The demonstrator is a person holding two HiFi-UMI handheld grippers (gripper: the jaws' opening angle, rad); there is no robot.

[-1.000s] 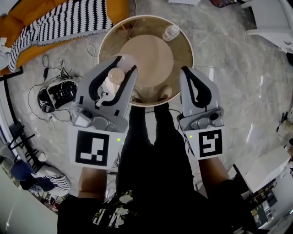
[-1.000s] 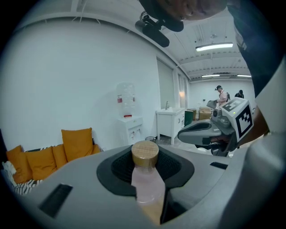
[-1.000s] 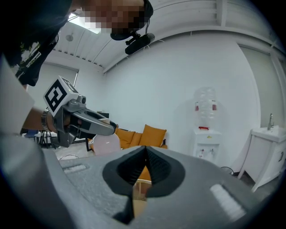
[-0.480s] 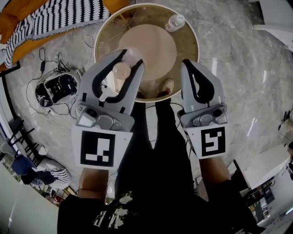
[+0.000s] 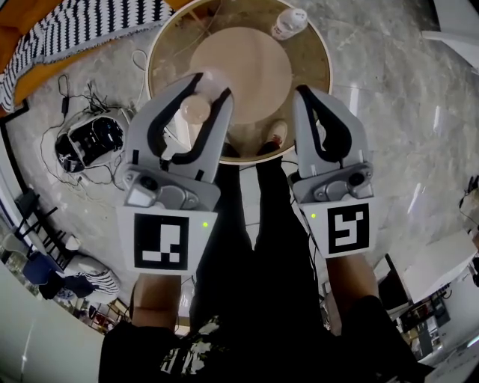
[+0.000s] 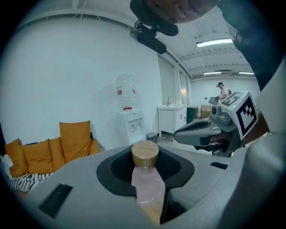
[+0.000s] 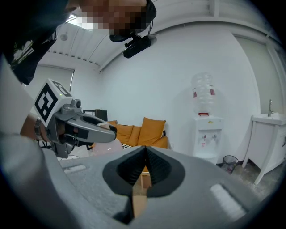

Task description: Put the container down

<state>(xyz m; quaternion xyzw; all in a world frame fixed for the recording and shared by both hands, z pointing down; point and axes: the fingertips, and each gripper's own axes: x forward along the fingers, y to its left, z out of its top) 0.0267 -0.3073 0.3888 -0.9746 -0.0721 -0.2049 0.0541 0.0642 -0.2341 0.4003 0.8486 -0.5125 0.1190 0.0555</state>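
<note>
The left hand-held gripper (image 5: 209,87) grips the small pink container (image 6: 146,185) by its body, under the wooden cap, above the round desk (image 5: 308,71). The right hand-held gripper (image 5: 305,93) is closed and empty. The container looks light, smooth and possibly breakable.

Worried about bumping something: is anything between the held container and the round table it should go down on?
Nothing visible does. The table below the container in the left gripper is bare there; a small jar stands apart at its far rim.
</note>
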